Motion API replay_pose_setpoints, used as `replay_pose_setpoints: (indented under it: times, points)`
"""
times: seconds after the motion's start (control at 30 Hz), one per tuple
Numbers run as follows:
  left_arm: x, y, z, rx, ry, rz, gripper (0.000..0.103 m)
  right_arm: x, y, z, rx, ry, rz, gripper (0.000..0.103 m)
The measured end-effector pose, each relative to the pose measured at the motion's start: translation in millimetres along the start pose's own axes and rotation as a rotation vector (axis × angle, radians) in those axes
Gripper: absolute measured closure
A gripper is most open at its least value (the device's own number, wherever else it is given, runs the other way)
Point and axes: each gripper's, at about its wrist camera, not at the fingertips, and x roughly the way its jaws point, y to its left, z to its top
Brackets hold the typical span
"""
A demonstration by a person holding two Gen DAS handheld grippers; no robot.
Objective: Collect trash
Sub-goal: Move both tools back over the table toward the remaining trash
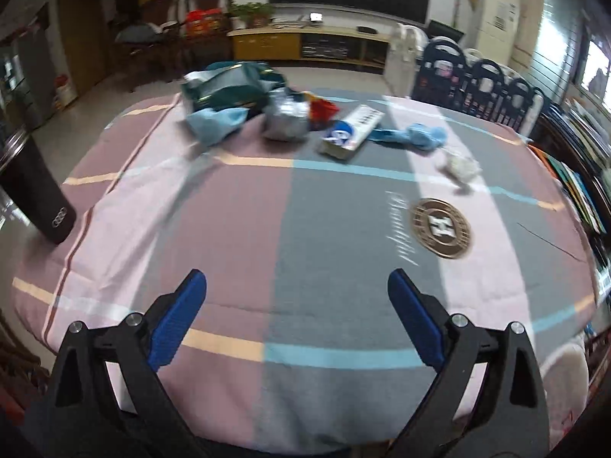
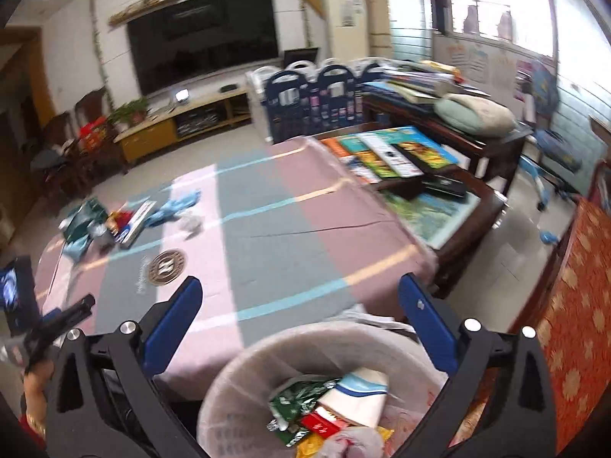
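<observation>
Just below the right gripper [image 2: 299, 322], gaping wide and empty, sits the lined trash bin [image 2: 244, 358] holding wrappers, while the left gripper [image 1: 297, 311], equally wide and empty, faces the trash pile [image 1: 282, 114] far ahead across the checked tablecloth [image 1: 236, 236].

A home living room: a big television [image 2: 204, 23] hangs above a low cabinet [image 2: 183, 116], with wooden chairs [image 1: 164, 26], a potted plant [image 1: 254, 13], probably a child's playpen fence [image 2: 317, 103], and stacked books [image 2: 385, 154].
</observation>
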Motion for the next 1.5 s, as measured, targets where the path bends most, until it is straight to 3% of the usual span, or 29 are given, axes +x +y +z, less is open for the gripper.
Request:
replay_pose_setpoints:
  times: [0.07, 0.17, 0.23, 0.4, 0.53, 1.07, 1.3, 1.4, 1.5]
  points:
    - [17, 38, 2, -0.169, 0.077, -0.032, 0.008, 11, 21, 0, -0.031, 0.024, 0.021, 0.003]
    - [12, 61, -3, -0.307, 0.038, -0.076, 0.008, 21, 51, -3, -0.052, 0.035, 0.057, 0.003]
    - [9, 60, -3, -0.290, 0.010, -0.071, 0.006, 26, 70, -6, -0.088, 0.053, 0.084, 0.003]
    - [11, 45, -4, -0.214, 0.031, -0.058, 0.006, 30, 107, -13, -0.186, 0.067, 0.092, 0.003]
    - [9, 49, -8, -0.250, 0.044, -0.070, 0.005, 31, 123, -20, -0.229, 0.063, 0.074, 0.003]
    - [8, 53, -11, -0.287, 0.046, -0.049, 0.005, 58, 110, -27, -0.109, 0.217, 0.106, 0.003]
    - [-8, 81, -17, -0.452, -0.036, 0.061, 0.005, 92, 135, 1, -0.058, 0.229, 0.152, 0.003]
    - [-8, 92, -19, -0.516, -0.036, 0.064, 0.005, 117, 168, 20, -0.096, 0.219, 0.182, 0.003]
    - [1, 94, -20, -0.531, 0.011, 0.030, 0.005, 145, 204, 37, -0.146, 0.209, 0.200, 0.003]
